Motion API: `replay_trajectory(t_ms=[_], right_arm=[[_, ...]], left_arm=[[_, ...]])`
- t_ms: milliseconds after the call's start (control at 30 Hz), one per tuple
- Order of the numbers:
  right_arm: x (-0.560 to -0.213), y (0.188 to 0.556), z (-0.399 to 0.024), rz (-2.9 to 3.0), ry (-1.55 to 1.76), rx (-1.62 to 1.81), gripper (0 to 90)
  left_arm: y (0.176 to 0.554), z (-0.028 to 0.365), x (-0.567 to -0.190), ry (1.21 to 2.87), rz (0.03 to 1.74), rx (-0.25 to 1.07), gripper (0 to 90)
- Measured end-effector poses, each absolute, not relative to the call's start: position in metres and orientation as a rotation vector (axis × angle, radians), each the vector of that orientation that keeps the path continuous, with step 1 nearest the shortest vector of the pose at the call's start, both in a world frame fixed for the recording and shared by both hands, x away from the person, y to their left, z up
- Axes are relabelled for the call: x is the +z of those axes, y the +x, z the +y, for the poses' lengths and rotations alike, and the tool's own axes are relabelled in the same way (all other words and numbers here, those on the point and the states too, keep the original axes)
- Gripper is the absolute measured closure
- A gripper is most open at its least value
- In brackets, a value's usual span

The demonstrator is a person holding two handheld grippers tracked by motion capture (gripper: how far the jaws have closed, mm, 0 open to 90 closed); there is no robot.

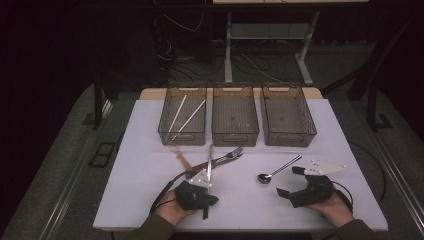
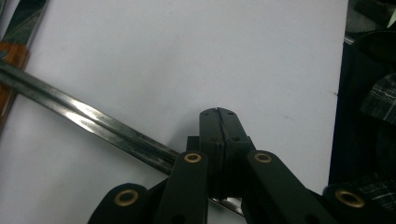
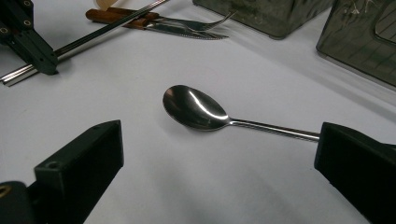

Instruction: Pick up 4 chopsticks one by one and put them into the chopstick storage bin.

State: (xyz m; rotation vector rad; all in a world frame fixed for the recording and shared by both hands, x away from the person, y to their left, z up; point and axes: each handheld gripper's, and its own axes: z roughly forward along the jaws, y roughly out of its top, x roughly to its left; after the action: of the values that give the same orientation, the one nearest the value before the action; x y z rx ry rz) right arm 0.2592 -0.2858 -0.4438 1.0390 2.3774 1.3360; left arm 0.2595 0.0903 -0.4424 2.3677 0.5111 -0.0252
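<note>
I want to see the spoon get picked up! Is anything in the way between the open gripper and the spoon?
No, nothing visible is. The spoon lies alone on the white table, right ahead of the right gripper, whose jaws stand wide open. The fork and knife lie farther off.

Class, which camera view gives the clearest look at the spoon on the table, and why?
The right gripper view: the spoon lies close up between the open jaws of the right gripper, bowl and handle sharp. The high view shows the same spoon small and far off, left of that gripper. The left gripper view looks along metal chopsticks instead.
</note>
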Motion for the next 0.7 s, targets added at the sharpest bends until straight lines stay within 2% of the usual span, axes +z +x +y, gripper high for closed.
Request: replay_trajectory(t_ms=[700], right_arm=[[-0.444, 0.259, -0.286, 2.375, 1.043, 1.334, 1.5]], left_arm=[[0.258, 0.110, -0.440, 2.384, 0.550, 0.012, 89.3]])
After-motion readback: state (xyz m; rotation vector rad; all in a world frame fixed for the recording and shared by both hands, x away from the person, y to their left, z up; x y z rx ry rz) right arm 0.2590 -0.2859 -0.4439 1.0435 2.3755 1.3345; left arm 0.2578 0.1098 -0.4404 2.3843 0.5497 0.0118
